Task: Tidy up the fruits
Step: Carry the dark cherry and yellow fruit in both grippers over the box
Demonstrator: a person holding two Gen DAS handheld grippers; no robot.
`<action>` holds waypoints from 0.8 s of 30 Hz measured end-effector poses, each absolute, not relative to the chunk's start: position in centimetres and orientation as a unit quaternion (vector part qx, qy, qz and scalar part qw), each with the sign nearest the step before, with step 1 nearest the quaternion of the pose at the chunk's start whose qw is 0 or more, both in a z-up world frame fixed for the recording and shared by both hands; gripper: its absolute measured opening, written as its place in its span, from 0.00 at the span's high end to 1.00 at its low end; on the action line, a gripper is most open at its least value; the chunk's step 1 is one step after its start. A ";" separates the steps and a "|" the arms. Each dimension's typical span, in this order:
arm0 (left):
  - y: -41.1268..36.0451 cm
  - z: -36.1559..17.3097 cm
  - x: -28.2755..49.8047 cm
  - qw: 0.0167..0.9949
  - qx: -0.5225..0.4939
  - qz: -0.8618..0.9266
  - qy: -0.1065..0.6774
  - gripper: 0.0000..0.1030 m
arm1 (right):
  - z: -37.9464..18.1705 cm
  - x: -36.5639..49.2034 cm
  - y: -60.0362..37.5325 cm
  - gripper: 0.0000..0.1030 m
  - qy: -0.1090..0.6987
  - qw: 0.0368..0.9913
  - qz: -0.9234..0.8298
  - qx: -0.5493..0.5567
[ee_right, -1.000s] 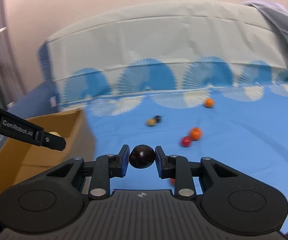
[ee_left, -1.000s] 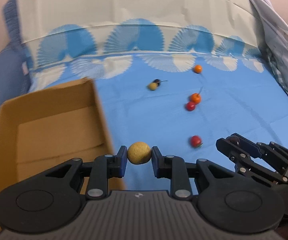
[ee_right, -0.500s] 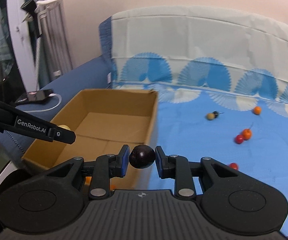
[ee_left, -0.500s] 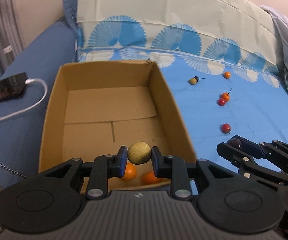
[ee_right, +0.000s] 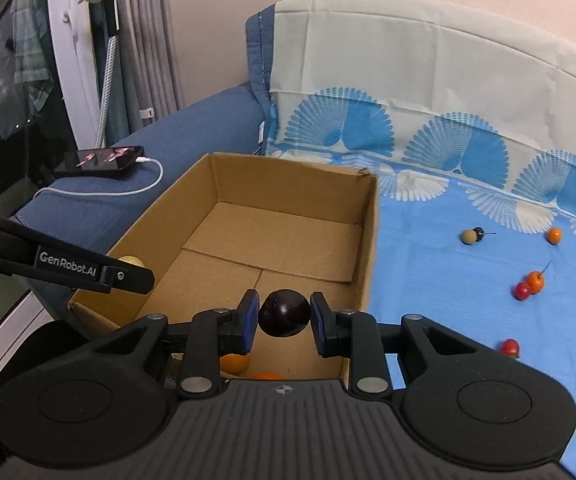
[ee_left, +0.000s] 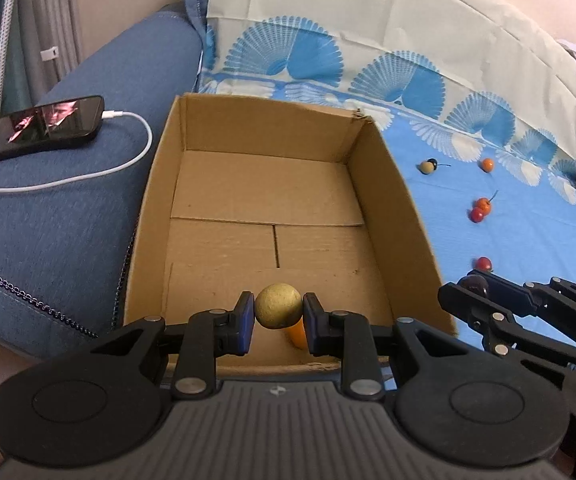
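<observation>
L wrist cam: sits behind left gripper [ee_left: 278, 322], looks fwd and steeply down, close over near wall of cardboard box [ee_left: 391, 200]. R wrist cam: behind right gripper [ee_right: 283, 322], less steep, sees box [ee_right: 367, 240] from its near right corner. Shared: box interior, phone [ee_left: 42, 126] on sofa arm, fruits on blue sheet [ee_left: 527, 232]. Each cam catches the other gripper at its edge.

A yellow fruit [ee_left: 279, 306] and a dark plum [ee_right: 284, 313] hang pinched above the box [ee_left: 397, 216]; two oranges [ee_right: 235, 363] lie at its near wall; six more fruits [ee_right: 529, 283] dot the sheet's right side
</observation>
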State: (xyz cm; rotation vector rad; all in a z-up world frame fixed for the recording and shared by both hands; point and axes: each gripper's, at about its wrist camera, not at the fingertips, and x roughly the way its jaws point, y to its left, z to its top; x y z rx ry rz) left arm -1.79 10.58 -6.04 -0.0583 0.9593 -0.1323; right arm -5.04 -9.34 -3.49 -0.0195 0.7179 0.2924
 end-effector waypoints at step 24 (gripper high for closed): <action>11.3 -10.9 2.8 0.864 -0.014 -0.035 0.503 0.72 | -8.3 -0.8 -6.6 0.72 0.401 0.900 0.163 -0.044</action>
